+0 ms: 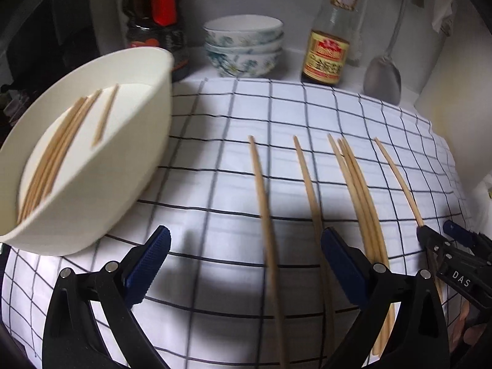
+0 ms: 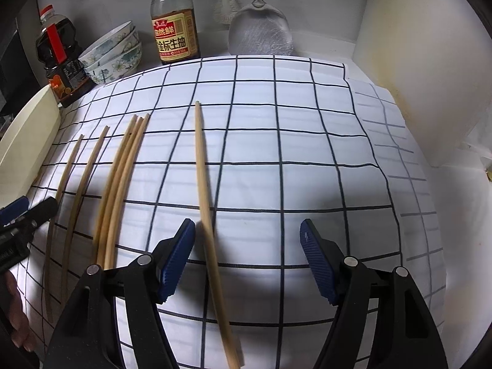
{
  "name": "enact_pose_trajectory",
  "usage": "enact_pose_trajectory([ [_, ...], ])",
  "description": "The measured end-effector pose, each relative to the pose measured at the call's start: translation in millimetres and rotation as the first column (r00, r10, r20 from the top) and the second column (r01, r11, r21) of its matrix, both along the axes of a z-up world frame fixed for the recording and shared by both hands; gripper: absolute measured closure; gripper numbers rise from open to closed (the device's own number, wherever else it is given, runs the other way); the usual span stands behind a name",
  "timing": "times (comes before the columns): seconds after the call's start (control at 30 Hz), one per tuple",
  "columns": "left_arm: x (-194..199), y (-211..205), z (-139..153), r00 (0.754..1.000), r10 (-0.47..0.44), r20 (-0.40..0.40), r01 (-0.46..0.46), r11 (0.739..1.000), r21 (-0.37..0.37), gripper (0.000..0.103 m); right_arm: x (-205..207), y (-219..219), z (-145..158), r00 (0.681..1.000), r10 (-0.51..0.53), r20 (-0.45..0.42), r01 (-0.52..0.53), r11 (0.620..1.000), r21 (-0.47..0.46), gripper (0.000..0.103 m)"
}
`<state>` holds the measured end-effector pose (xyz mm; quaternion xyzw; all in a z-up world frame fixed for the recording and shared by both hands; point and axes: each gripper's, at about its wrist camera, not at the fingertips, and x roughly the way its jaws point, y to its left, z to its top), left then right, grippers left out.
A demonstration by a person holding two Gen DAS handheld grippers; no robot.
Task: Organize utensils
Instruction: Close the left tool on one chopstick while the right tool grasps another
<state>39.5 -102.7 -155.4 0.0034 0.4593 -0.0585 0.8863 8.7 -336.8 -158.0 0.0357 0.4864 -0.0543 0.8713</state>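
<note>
Several wooden chopsticks lie lengthwise on a white checked cloth point(image 1: 215, 141): two singles point(image 1: 261, 190) point(image 1: 306, 178), a bundle of three point(image 1: 353, 184) and one more single point(image 1: 396, 178). A cream tray point(image 1: 129, 141) at the left holds several chopsticks point(image 1: 52, 160). My left gripper point(image 1: 246, 246) is open over the two singles and holds nothing. My right gripper point(image 2: 247, 230) is open, and the far-right chopstick point(image 2: 204, 190) lies on the cloth between its fingers, nearer the left one. Each gripper shows at the edge of the other's view: the right gripper point(image 1: 439, 232) and the left gripper point(image 2: 30, 207).
Along the back wall stand a dark sauce bottle point(image 1: 153, 30), three stacked patterned bowls point(image 1: 244, 46), a soy sauce bottle point(image 2: 173, 24) and a metal spatula point(image 2: 261, 33). A white wall point(image 2: 415, 61) closes the right side. The cream tray point(image 2: 27, 141) borders the cloth on the left.
</note>
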Motion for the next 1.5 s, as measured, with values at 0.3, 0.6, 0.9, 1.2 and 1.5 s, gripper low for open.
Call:
enact_pose_trajectory([
  [0.3,6,11,-6,0.998,0.06,-0.011,-0.06,0.997,0.052,0.007,12,6,-2,0.999,0.038,0.013,-0.038,0.999,-0.012,0.035],
  [0.6,10,-3,-8,0.999,0.04,-0.015,-0.039,0.998,0.057,0.007,14,5,-2,0.999,0.041,0.016,-0.041,0.999,-0.015,0.035],
  [0.9,8,-13,-20,0.998,0.033,-0.048,-0.029,0.995,0.091,0.007,13,6,-3,0.999,0.047,0.024,-0.046,0.999,-0.024,0.035],
  [1.2,11,-22,-18,1.0,0.002,-0.03,0.0,0.999,0.055,0.033,19,9,-4,0.996,0.081,0.036,-0.08,0.996,-0.032,0.036],
  [1.5,3,-39,-12,0.997,-0.075,-0.024,0.076,0.996,0.044,0.091,21,26,0,0.988,0.151,0.027,-0.15,0.988,-0.046,0.096],
])
